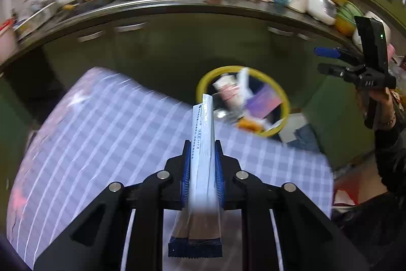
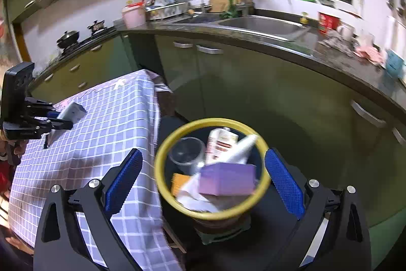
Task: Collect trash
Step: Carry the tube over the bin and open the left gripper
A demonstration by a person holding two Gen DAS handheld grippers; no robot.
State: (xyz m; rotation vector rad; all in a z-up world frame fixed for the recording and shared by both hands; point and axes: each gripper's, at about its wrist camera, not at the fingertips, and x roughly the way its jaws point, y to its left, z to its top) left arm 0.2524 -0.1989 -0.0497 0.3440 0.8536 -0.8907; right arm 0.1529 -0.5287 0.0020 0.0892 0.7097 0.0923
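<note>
L gripper (image 1: pixel 202 169) pinches a flat white packet (image 1: pixel 204 141) mid-length, above the table (image 1: pixel 101 133), bin (image 1: pixel 285 103) far right. Packet looks light, thin, bendy, prob slick; grip its flat faces. R gripper (image 2: pixel 205 177) spread, empty, over bin

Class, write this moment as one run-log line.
left gripper: shut on white packet | right gripper: open, empty | yellow-rimmed bin: holds trash
</note>
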